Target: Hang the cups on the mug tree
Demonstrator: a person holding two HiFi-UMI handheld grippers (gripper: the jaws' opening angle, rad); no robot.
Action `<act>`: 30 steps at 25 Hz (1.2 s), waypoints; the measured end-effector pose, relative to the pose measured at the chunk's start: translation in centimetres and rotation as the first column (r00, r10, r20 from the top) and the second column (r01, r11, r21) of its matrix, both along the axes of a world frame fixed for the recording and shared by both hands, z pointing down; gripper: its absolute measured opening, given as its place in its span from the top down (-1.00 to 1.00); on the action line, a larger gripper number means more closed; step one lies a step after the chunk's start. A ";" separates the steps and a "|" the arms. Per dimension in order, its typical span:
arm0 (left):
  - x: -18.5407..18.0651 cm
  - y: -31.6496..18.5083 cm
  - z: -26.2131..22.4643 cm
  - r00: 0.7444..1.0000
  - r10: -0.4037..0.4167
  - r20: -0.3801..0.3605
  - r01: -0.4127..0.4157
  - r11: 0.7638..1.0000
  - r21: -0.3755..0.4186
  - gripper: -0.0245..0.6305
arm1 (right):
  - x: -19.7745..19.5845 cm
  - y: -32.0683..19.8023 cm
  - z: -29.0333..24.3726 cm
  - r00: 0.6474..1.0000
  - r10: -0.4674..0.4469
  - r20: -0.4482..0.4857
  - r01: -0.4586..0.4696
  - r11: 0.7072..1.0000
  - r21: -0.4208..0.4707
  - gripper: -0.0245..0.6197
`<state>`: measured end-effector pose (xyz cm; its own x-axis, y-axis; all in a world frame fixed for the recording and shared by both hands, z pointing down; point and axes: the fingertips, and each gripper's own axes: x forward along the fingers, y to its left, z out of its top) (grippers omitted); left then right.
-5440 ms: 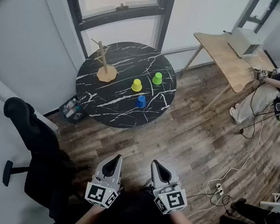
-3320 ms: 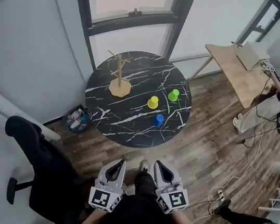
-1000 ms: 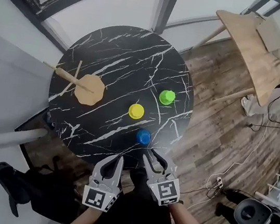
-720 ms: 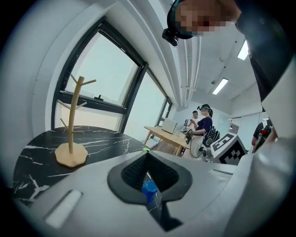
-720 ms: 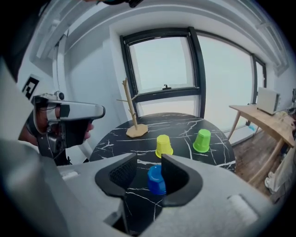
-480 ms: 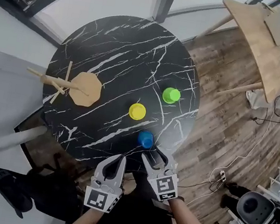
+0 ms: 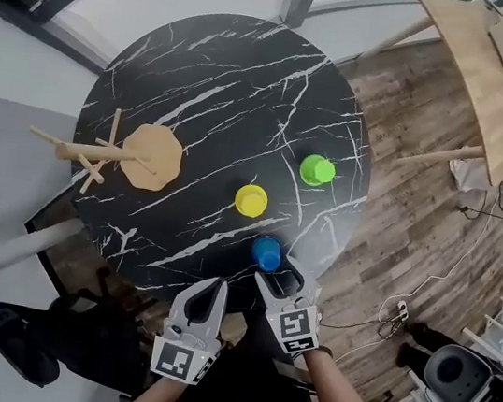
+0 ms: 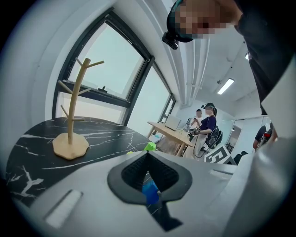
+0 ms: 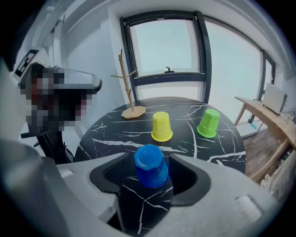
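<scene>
Right claw [image 7: 278,283] is held wide apart at the near edge of the counter [image 7: 214,76], and the blue cup [image 9: 150,165] is framed squarely between its jaws. A sliver of gap is seen on the cup's left side, and contact on the other side cannot be confirmed. Left claw [image 7: 210,285] is seen pressed together and empty, just short of the rim. The cup is stood mouth-down, long axis upright, so a level squeeze across its faceted, tapering wall is judged to be what is called for. Glossy, opaque plastic is shown, and no handle is seen. Beyond it the yellow cup [image 7: 252,200] and green cup [image 7: 317,170] are set, likewise inverted. The mug tree [image 7: 151,157] is placed well apart, far to the left, with its pegs all bare: nothing is hung yet.
</scene>
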<state>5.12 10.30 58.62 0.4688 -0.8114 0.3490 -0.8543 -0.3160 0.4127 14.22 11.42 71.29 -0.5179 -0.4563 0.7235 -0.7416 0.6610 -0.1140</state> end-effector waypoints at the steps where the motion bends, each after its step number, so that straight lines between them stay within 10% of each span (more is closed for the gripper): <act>1: -0.1 -0.1 0.2 1.000 -0.001 0.001 0.001 1.000 -0.004 0.92 | 0.0 -0.1 0.3 1.000 -0.004 -0.008 0.004 1.000 0.001 0.13; 30: -1.1 0.2 1.3 1.000 -0.028 -0.013 0.028 1.000 -0.012 0.93 | -0.3 -0.5 2.1 0.999 0.021 -0.048 -0.020 0.999 0.026 0.17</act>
<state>4.04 10.48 59.92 0.4507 -0.8201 0.3527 -0.8572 -0.2872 0.4275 13.92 10.88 73.42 -0.4734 -0.4852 0.7352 -0.7592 0.6479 -0.0612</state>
